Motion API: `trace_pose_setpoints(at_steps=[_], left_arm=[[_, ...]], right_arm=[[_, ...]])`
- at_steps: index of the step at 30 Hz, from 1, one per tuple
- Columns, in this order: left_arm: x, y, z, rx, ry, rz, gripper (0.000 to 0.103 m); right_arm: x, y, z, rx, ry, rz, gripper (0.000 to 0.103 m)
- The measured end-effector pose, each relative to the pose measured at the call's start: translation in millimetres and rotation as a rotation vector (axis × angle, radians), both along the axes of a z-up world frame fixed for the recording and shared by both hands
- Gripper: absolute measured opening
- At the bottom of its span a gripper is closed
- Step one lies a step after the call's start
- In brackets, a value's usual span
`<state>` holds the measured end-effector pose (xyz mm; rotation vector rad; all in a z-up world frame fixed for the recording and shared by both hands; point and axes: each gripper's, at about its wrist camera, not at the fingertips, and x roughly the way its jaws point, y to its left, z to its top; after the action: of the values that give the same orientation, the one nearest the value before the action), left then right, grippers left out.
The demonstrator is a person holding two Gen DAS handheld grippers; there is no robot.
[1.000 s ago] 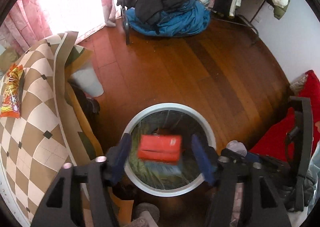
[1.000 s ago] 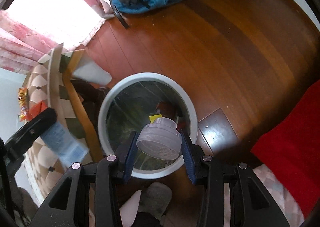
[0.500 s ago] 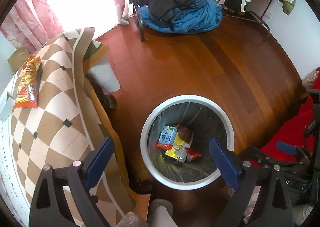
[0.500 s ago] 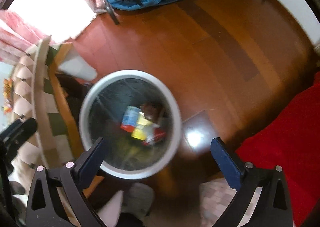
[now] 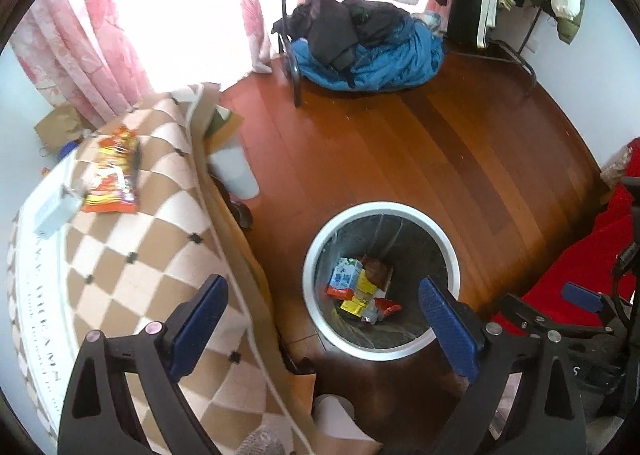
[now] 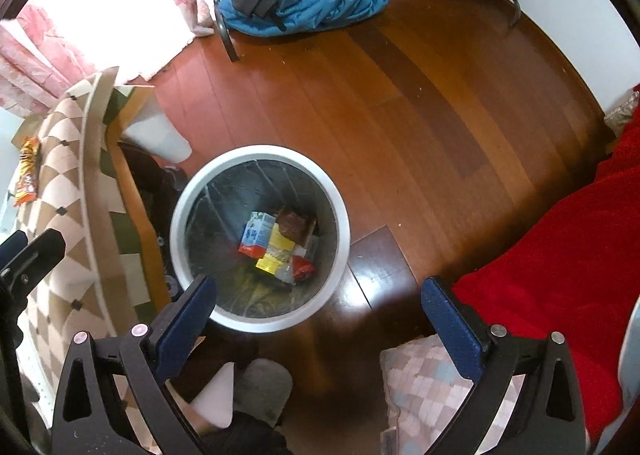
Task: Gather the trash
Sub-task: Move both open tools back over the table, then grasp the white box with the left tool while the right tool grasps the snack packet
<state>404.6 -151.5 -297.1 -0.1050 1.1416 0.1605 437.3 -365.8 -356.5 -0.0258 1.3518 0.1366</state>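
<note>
Left claw (image 5: 322, 313) and right claw (image 6: 318, 315) — wide open, empty — above bin (image 6: 182, 215).

L cam: on my left gripper (image 5: 322, 319), looks steeply down past table edge (image 5: 132, 255) at bin (image 5: 316, 255).
R cam: on my right gripper (image 6: 318, 319), steeper, bin (image 6: 340, 215) nearer centre.
Shared: bin w/ trash, wood floor (image 5: 400, 159), blue clothes pile (image 6: 320, 3), table, curtain.
</note>
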Motion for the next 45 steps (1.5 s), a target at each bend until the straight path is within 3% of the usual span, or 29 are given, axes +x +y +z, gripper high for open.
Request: trace_pose_setpoints(at_steps=[11,14,18,22,27,32,35,38,42,45], left_arm=[[-41,30,80,0.04,-0.124,0.065,0.097],[-47,53,104,0.013,-0.165,0.086,0.097],[-49,96,126,0.014,-0.199,0.13,0.097],[-52,162,129,0.053,-0.196,0.222,0.097],[-55,249,108,0.125,-0.14,0.335,0.097],[-50,323,56,0.239,-0.01,0.323,0.097],[-40,346,18,0.316,0.089,0.217,0.096],[-27,354,-10,0.308,0.156,0.069,0.096],[-8,340,-33,0.298,0.194,-0.151,0.096],[2,332,-50,0.286,0.245,-0.258,0.096]], right_arm=[[-31,9,93,0.09,-0.127,-0.008,0.103],[-32,26,128,0.128,-0.176,0.015,0.103],[-26,77,171,0.204,-0.201,0.084,0.103],[-13,149,185,0.258,-0.16,0.181,0.103],[14,271,158,0.235,-0.071,0.294,0.103],[32,367,97,0.187,0.037,0.348,0.103],[41,410,55,0.145,0.079,0.359,0.103],[47,432,21,0.123,0.101,0.342,0.103],[52,430,-3,0.147,0.12,0.282,0.103],[51,428,-10,0.133,0.118,0.298,0.103]])
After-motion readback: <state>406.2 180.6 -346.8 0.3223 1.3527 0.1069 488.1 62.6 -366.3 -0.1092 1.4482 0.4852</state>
